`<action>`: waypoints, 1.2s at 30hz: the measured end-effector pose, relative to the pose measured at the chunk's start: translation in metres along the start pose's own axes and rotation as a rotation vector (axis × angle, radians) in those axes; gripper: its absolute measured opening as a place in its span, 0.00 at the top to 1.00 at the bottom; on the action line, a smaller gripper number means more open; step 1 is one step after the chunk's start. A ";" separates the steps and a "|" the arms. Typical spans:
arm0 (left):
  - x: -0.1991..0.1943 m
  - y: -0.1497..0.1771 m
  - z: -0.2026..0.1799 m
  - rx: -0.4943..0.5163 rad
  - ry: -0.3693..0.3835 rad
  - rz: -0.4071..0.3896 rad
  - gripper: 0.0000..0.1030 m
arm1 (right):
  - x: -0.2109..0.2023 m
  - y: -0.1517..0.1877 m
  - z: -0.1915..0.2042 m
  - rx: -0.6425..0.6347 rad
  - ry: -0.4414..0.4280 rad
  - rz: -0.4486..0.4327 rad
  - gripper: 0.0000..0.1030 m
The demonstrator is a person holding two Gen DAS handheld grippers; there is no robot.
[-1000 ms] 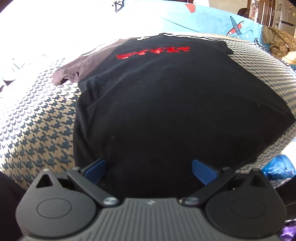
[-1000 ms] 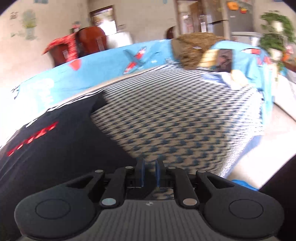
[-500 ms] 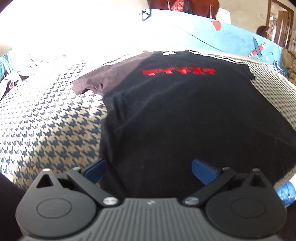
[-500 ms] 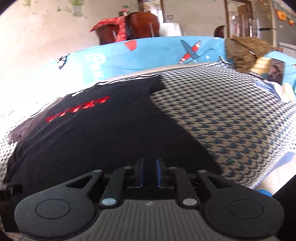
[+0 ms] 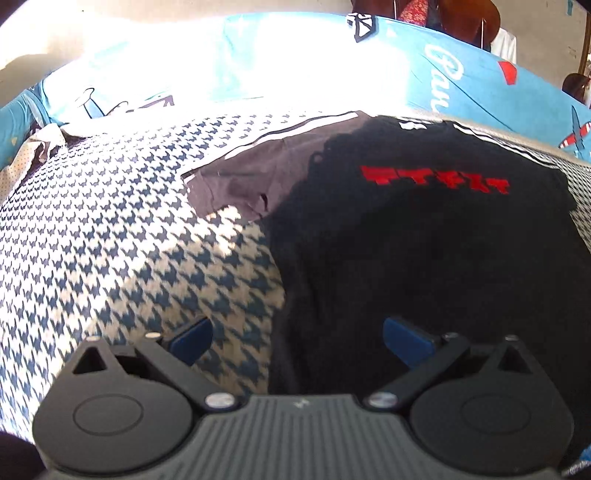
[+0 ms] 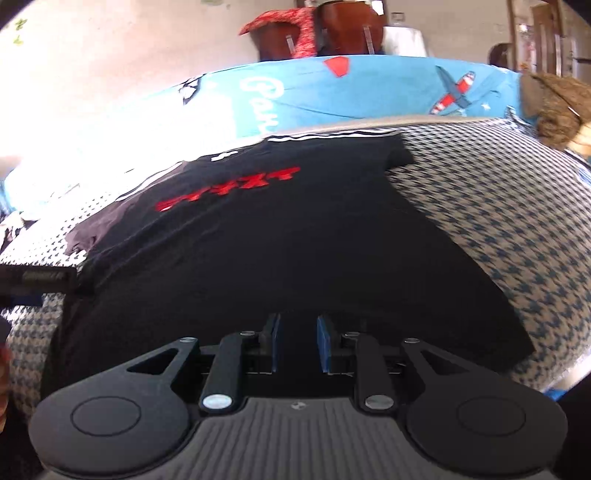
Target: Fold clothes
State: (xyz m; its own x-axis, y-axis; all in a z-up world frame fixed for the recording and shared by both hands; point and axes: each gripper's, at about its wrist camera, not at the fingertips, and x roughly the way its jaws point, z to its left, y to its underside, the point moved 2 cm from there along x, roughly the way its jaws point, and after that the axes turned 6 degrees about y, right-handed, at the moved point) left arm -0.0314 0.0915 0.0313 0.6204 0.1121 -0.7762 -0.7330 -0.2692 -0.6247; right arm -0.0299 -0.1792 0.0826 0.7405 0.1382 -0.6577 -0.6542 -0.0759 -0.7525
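Houndstooth bedding point(image 5: 122, 236), navy on cream, covers the whole working surface, with bright sun washing out its far left side and a blue cartoon-print sheet point(image 6: 332, 92) running along behind it. Spread flat across the middle lies the black T-shirt point(image 6: 280, 240), red lettering point(image 5: 436, 180) near the collar end, white stripes along the shoulders, one sleeve point(image 5: 240, 184) reaching out to the left into the light. The left gripper point(image 5: 297, 338) sits low over the shirt's near left edge, blue pads spread wide, one over the bedding and one over black cloth, gripping nothing. Over to the right gripper point(image 6: 297, 343): it hovers above the shirt's near hem with its pads drawn close, a narrow gap between them, and no fabric visibly caught there. At the far right, a brown bundle point(image 6: 557, 107) rests on the bed's edge. Wooden chairs point(image 6: 321, 33) stand against the back wall.
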 end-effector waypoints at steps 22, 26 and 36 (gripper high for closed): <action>0.066 -0.049 0.017 -0.090 -0.031 0.024 0.12 | 0.065 -0.064 0.035 -0.068 -0.074 0.057 0.73; 0.075 -0.058 0.018 -0.109 -0.032 0.013 0.12 | 0.076 -0.063 0.040 -0.054 -0.090 0.088 0.73; 0.094 -0.079 0.025 -0.169 -0.064 -0.027 0.09 | 0.078 -0.057 0.061 -0.150 -0.104 0.085 0.73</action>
State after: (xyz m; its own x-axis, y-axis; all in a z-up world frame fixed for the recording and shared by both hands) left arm 0.0779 0.1473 0.0052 0.6160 0.1805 -0.7668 -0.6559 -0.4216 -0.6261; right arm 0.0559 -0.1039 0.0760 0.6584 0.2260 -0.7179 -0.6778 -0.2367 -0.6961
